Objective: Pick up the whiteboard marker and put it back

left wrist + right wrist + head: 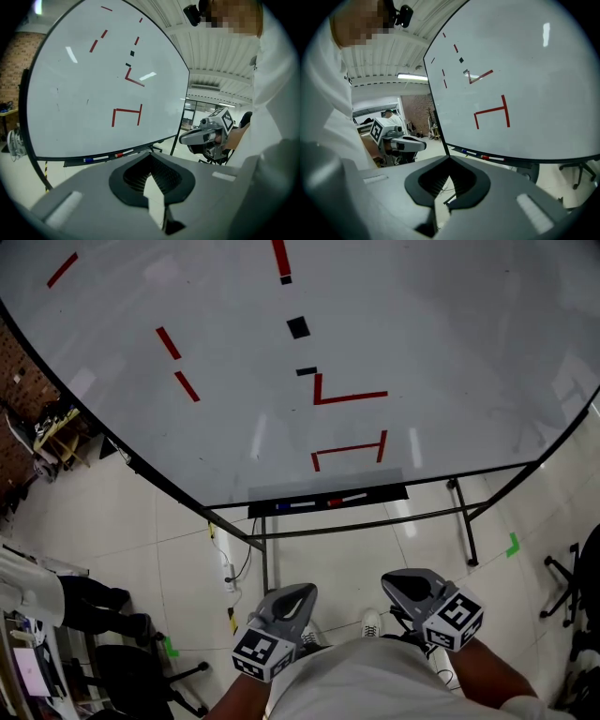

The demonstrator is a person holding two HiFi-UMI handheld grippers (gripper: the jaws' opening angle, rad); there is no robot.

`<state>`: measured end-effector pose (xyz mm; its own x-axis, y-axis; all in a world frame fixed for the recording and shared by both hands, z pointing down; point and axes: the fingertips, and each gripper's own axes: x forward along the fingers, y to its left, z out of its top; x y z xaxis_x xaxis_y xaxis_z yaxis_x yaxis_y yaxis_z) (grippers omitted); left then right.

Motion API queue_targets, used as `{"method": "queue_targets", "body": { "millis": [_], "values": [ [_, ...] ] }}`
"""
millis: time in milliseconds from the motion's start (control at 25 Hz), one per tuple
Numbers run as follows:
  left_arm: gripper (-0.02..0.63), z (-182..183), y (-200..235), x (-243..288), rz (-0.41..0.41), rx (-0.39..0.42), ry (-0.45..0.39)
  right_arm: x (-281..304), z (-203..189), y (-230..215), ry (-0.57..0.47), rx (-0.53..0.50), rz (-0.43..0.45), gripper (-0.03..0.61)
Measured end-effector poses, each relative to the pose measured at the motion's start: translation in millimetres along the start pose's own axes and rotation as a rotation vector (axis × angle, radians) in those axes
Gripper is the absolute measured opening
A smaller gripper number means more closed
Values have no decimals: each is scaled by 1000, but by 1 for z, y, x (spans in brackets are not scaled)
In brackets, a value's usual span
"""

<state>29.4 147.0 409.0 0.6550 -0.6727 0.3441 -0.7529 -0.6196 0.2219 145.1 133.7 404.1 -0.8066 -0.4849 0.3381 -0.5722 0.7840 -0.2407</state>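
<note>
Two whiteboard markers lie on the black tray [384, 492] under the whiteboard [422, 324]: a blue-capped marker [292, 506] and a red-capped marker [345, 500]. Both show again in the left gripper view, blue-capped marker [96, 159] and red-capped marker [123, 153], and in the right gripper view, blue-capped marker [468, 152] and red-capped marker [492, 158]. My left gripper [305, 592] and right gripper [398, 579] are held close to my body, well short of the tray. Their jaws are together with nothing between them, left gripper [151, 161] and right gripper [449, 161].
The whiteboard carries red line marks and small black magnets. Its stand legs [265, 563] reach toward me over the tiled floor. A black chair base [141, 676] stands at lower left and another chair [577, 592] at right. Clutter [52, 432] sits by the brick wall.
</note>
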Motion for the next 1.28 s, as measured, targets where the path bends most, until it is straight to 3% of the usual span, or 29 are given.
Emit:
{"method": "queue_targets", "body": {
  "millis": [640, 1280],
  "values": [
    [17, -10, 12, -33, -116, 15, 14, 8, -13, 33, 6, 32, -109, 2],
    [17, -10, 17, -30, -123, 29, 10, 18, -12, 33, 32, 28, -105, 1]
  ]
}}
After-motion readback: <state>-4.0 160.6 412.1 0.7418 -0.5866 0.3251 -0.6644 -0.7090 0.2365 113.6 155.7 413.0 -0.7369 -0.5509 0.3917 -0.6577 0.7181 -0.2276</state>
